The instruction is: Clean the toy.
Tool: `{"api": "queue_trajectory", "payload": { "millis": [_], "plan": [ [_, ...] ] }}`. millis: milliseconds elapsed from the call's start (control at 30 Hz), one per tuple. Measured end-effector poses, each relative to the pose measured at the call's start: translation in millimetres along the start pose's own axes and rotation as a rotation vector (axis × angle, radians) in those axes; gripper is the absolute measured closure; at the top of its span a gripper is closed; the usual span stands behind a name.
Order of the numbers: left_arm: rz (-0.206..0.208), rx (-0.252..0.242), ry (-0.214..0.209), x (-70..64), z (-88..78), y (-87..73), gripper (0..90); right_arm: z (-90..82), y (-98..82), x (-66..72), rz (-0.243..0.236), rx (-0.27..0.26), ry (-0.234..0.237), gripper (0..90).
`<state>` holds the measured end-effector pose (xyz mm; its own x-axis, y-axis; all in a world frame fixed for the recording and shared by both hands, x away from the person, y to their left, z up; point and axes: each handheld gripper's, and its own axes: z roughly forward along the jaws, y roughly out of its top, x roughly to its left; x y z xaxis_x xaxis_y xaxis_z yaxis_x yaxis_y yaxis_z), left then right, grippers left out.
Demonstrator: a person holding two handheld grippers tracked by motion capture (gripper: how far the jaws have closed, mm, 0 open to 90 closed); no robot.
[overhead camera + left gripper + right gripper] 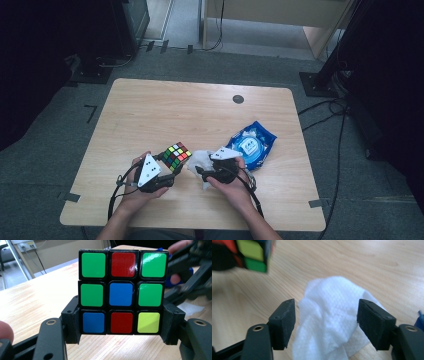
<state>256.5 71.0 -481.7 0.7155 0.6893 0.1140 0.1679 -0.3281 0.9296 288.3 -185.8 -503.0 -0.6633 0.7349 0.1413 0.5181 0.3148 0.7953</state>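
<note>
A scrambled Rubik's cube (176,156) is held just above the wooden table (200,110), with my left gripper (171,166) shut on it. In the left gripper view the two pads press on the sides of the cube's (121,291) bottom row, and my left gripper (121,327) faces a green, red, blue and yellow side. A crumpled white wipe (200,159) lies on the table right of the cube. My right gripper (201,169) stands over it, open. The wipe (329,302) sits between the jaws of my right gripper (325,322), with a gap at the left pad.
A blue packet of wipes (252,144) lies on the table just right of my right hand. A small dark round cap (238,99) sits near the table's far edge. Cables and dark stands surround the table on the floor.
</note>
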Motion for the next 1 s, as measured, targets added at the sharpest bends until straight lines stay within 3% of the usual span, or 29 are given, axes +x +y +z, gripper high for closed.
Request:
{"api": "queue_trajectory", "payload": {
  "millis": [100, 233, 400, 533, 667, 700, 767, 800, 867, 967, 1000],
  "plan": [
    [-0.011, -0.004, -0.002, 1.1, -0.9, 0.7, 34.0, 8.7, -7.8, 1.2, -0.033, 0.021, -0.038, 39.2],
    [-0.018, -0.002, -0.003, 2.5, -1.5, 0.4, 34.1, 12.8, -11.5, 0.9, -0.042, 0.036, -0.054, 46.6],
    [-0.021, 0.003, -0.006, 2.9, -1.4, -0.1, 34.0, 11.6, -14.5, -0.3, -0.058, 0.045, -0.114, 69.4],
    [-0.02, 0.01, -0.009, 2.1, -0.5, -1.0, 34.1, 6.8, -16.0, -3.2, -0.057, 0.037, -0.114, 85.7],
    [-0.018, 0.014, -0.015, 0.7, 0.7, -1.9, 34.0, -8.6, -7.6, -1.7, -0.057, -0.053, -0.093, 87.8],
    [-0.016, 0.015, -0.018, 0.1, 1.2, -2.1, 34.0, -21.2, 1.2, 1.3, -0.061, -0.129, -0.068, 87.8],
    [-0.011, 0.02, -0.027, -2.1, 2.4, -2.5, 34.1, -26.5, 4.8, 3.1, -0.065, -0.158, -0.055, 87.8],
    [-0.009, 0.018, -0.03, -2.9, 3.1, -2.6, 34.1, -37.2, 11.9, 7.2, -0.078, -0.218, -0.03, 87.8],
    [-0.006, 0.019, -0.045, -6.0, 4.2, -2.2, 34.1, -49.7, 20.5, 13.7, -0.096, -0.284, 0.024, 87.8],
    [0.008, 0.017, -0.069, -13.0, 6.1, -0.7, 34.1, -62.5, 30.0, 29.4, -0.134, -0.36, 0.104, 87.8],
    [0.012, 0.017, -0.074, -15.1, 6.7, -0.2, 34.1, -62.5, 30.0, 29.4, -0.134, -0.36, 0.104, 87.8]
  ]
}}
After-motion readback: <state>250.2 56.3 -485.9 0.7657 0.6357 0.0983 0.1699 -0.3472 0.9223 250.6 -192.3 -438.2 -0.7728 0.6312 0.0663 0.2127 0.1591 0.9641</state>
